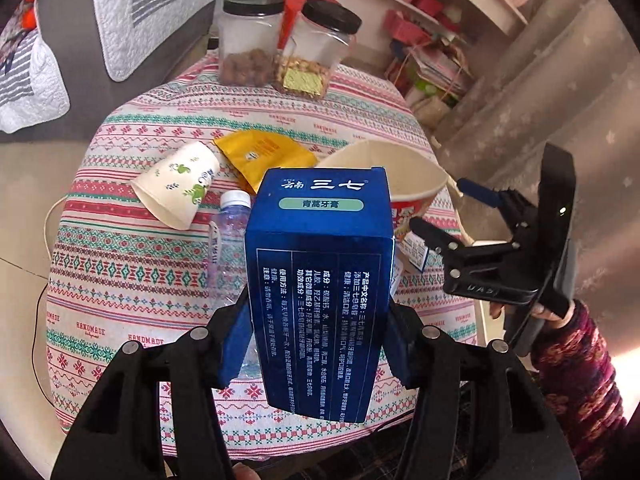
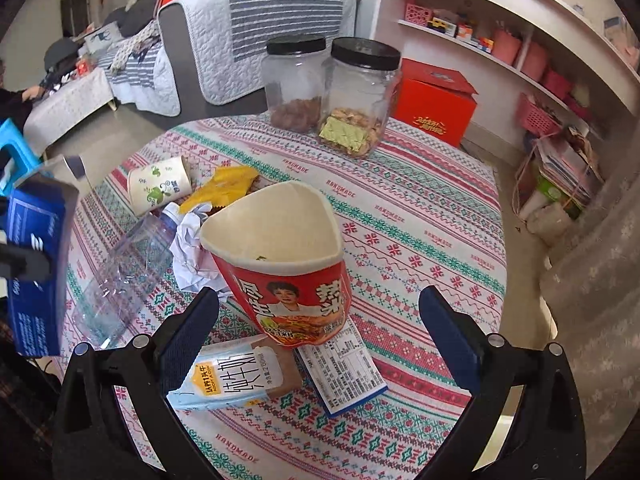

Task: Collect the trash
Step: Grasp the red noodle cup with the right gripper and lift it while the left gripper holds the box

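My left gripper (image 1: 318,320) is shut on a tall blue toothpaste box (image 1: 320,248), lifted above the round table (image 1: 120,280); the box shows at the left edge of the right wrist view (image 2: 34,264). My right gripper (image 2: 320,296) stands open, its fingers either side of a dented red noodle cup (image 2: 280,264) without touching it. On the cloth lie a tipped paper cup (image 2: 160,188), a yellow packet (image 2: 224,188), a crushed clear bottle (image 2: 128,268), crumpled white paper (image 2: 192,248), a flattened milk carton (image 2: 232,376) and a printed card (image 2: 344,372).
Two black-lidded jars (image 2: 296,84) (image 2: 360,96) with snacks stand at the table's far edge. A red box (image 2: 436,104) and shelves lie behind, a sofa (image 2: 208,40) to the far left, a curtain on the right. A hand in a patterned sleeve (image 1: 576,360) carries the right gripper (image 1: 440,204).
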Tool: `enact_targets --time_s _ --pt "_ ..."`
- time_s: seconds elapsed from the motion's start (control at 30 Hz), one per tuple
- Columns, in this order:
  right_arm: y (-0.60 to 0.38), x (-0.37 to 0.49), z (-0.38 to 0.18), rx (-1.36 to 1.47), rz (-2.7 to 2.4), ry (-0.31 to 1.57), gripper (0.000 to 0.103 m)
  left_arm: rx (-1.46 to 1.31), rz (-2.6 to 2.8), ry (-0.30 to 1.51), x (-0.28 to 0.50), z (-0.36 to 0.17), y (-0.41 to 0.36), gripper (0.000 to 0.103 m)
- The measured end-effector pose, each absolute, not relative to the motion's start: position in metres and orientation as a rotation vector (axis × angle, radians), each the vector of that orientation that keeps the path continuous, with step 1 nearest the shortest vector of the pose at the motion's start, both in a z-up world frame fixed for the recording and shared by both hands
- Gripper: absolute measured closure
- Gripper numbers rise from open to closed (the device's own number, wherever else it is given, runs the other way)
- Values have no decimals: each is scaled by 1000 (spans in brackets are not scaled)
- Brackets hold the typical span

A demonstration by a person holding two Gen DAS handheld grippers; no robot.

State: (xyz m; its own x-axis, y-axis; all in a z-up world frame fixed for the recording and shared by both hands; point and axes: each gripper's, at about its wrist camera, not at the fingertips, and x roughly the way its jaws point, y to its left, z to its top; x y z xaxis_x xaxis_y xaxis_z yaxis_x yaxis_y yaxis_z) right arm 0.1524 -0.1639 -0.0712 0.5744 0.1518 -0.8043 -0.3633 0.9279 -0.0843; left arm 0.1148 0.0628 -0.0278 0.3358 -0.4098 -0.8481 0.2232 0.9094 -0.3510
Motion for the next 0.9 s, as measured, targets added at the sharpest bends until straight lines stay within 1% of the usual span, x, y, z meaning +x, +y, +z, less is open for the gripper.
enact_targets --time_s 0.2,0.27,0.3,0.37,0.4,0.47,0.63,0.9 --pt "-154 175 -94 -234 311 958 7 -216 -414 1174 121 -36 66 47" --pt "-152 179 -98 -220 315 964 9 -222 -414 1172 117 -35 68 47" --pt "-152 180 -99 -206 328 971 14 -228 -410 1169 117 -36 71 47" --pt "-149 180 -101 -171 371 986 35 -243 -398 1163 119 -37 75 47" --pt "-148 181 -100 -168 365 989 35 -250 -389 1160 119 -37 78 47" --pt "-147 179 -97 -155 364 976 41 -263 -374 1154 120 -38 82 47" --pt "-152 173 -83 -110 334 939 42 -284 -356 1126 120 -35 86 47" --pt "-166 151 -35 -24 300 809 42 -316 -346 1067 118 -26 85 47"
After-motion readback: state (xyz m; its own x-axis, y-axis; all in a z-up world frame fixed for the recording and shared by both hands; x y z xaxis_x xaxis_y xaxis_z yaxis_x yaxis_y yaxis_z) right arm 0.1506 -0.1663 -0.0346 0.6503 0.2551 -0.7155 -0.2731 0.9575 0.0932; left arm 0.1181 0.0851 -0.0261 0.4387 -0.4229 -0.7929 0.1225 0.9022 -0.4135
